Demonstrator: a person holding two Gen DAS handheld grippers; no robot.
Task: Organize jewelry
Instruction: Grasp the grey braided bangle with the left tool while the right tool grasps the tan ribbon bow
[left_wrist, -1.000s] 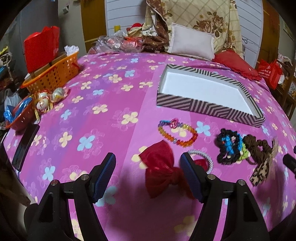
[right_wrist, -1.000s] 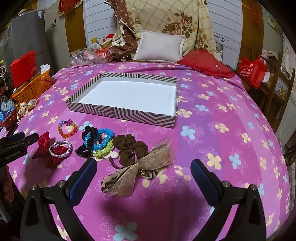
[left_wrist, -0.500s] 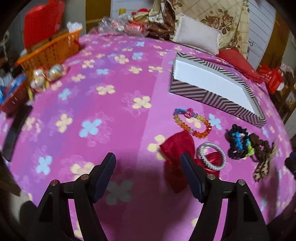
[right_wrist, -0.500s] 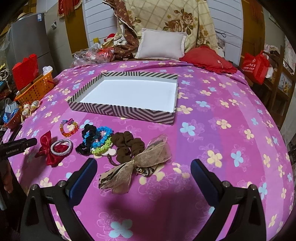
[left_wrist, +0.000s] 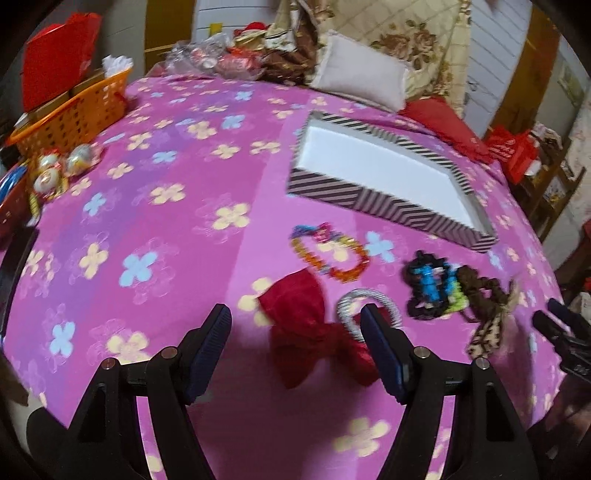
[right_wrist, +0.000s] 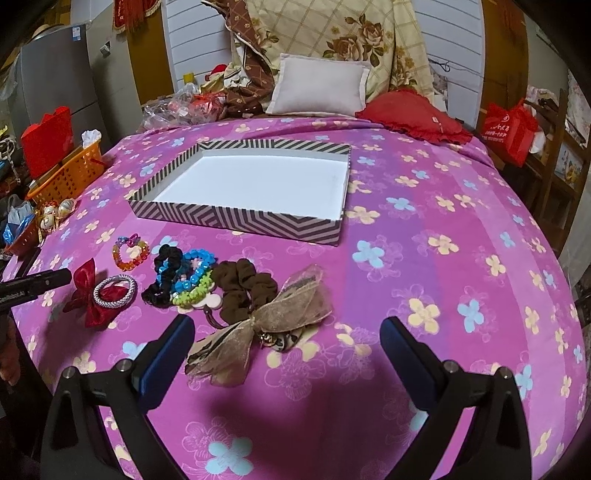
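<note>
Pink floral bedspread (left_wrist: 155, 221); red bow (left_wrist: 306, 325) lies between the spread left gripper (left_wrist: 295, 354) fingers; right gripper (right_wrist: 288, 354) gapes beside the tan bow (right_wrist: 273, 317).

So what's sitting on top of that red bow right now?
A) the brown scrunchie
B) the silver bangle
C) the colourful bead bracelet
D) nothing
B: the silver bangle rests on one wing of the red bow, while the bead bracelet and the brown scrunchie lie apart on the bedspread.

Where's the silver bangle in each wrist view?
Left wrist: silver bangle lower centre-right, on the red bow, partly behind the left gripper finger.
Right wrist: silver bangle far left, on the bow.
Shared landmark: striped box beyond it.
</note>
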